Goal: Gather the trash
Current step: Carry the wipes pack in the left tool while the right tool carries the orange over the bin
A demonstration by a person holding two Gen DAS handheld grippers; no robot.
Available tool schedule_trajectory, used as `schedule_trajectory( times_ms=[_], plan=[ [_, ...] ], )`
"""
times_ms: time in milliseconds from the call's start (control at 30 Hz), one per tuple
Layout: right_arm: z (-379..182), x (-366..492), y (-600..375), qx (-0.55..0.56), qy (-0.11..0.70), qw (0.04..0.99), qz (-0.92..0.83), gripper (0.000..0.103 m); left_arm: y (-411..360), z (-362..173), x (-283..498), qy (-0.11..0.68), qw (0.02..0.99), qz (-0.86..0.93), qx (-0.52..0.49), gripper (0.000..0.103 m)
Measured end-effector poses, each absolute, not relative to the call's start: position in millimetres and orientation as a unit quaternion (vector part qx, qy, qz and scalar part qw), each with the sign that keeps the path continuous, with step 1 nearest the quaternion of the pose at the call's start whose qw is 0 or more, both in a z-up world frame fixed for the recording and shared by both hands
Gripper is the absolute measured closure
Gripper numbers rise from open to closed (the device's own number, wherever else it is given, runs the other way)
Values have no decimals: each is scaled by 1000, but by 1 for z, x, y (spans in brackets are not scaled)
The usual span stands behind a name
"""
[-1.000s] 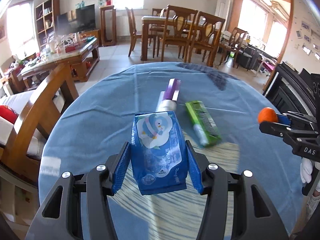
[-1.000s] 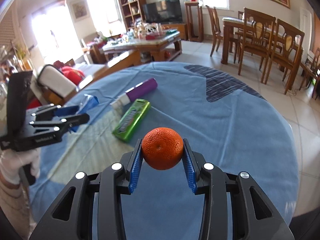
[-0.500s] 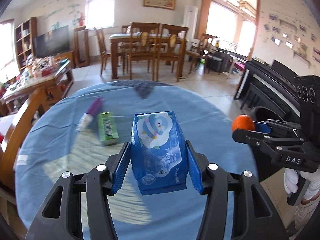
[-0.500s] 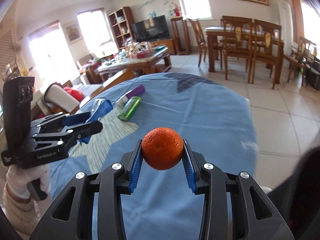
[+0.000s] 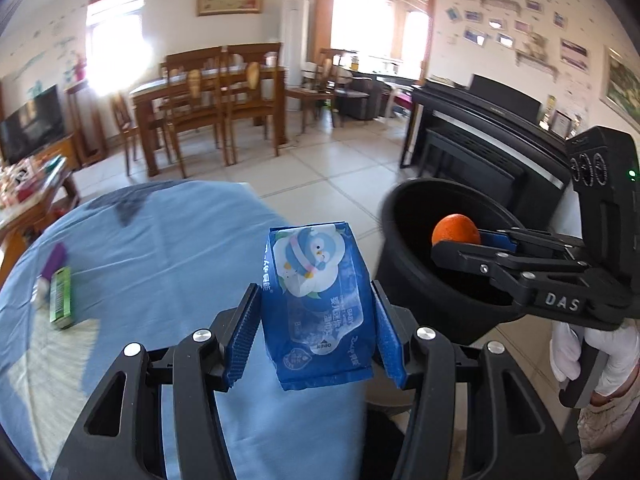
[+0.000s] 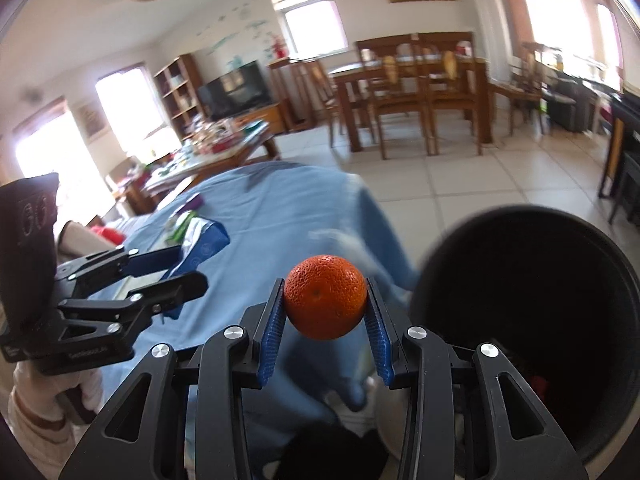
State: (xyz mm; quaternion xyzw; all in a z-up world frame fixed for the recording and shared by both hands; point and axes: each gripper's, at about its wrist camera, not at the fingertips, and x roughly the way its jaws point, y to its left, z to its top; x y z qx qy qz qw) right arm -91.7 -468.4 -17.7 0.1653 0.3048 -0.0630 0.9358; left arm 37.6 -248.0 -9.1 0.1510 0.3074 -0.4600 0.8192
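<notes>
Blue tablecloth (image 5: 160, 248), orange (image 6: 325, 297) between right gripper (image 6: 325, 322) pads

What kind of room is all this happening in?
Most likely a home's open living and dining room: a wooden dining table with chairs, a television beside bookshelves, and a dark upright piano against the wall.

Both grippers have swung away from the blue-clothed table (image 5: 160, 248) toward its edge. A black bin (image 5: 404, 216) is now in view beside it. The right gripper (image 6: 325, 312) now carries its orange (image 5: 456, 230) at the bin's rim. The green packet (image 5: 61, 298) now lies far left in the left wrist view.
</notes>
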Motion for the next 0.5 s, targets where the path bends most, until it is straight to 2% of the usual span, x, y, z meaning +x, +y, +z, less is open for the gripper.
schedule_trajectory(
  times_ms=[500],
  plan=[
    [-56, -188, -571, 228, 295, 915, -154, 65, -351, -35, -9, 310, 758, -539, 196, 50]
  ],
)
